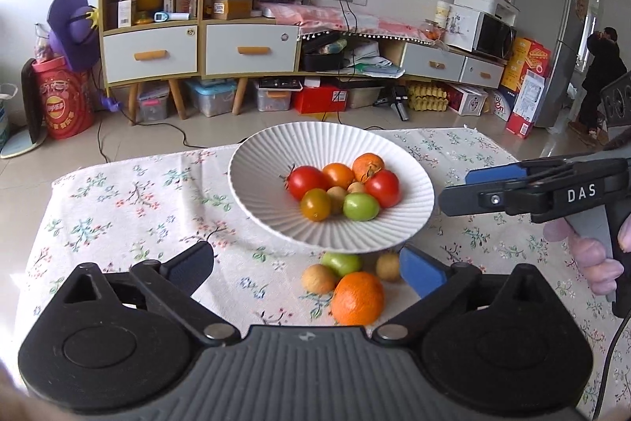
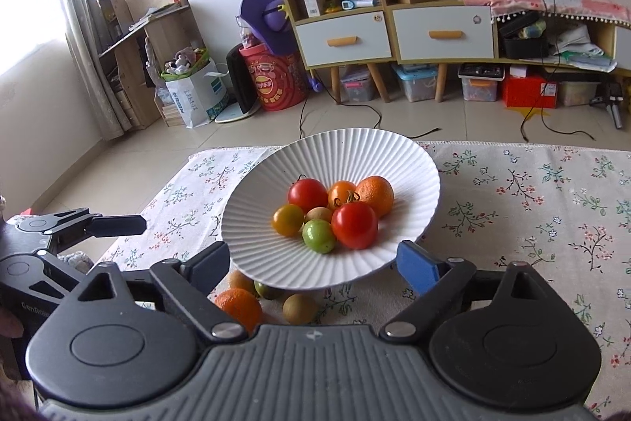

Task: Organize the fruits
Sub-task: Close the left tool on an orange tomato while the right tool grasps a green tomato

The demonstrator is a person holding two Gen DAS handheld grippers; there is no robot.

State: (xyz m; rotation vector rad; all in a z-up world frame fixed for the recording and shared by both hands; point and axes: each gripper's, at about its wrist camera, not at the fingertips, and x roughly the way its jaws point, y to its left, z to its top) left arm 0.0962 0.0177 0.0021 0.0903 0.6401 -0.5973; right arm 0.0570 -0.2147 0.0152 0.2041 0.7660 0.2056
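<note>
A white ribbed bowl stands on the floral tablecloth and holds several fruits: red tomatoes, orange and yellow tomatoes, a green one and a mandarin. In front of the bowl lie a loose mandarin, a green fruit, and small brown fruits. My left gripper is open and empty, its jaws either side of the loose fruits. My right gripper is open and empty just before the bowl's near rim; it also shows in the left wrist view.
The floral tablecloth covers a low table whose far edge lies just behind the bowl. Beyond are a tiled floor, cabinets, storage boxes and cables. A person stands by the fridge at far right.
</note>
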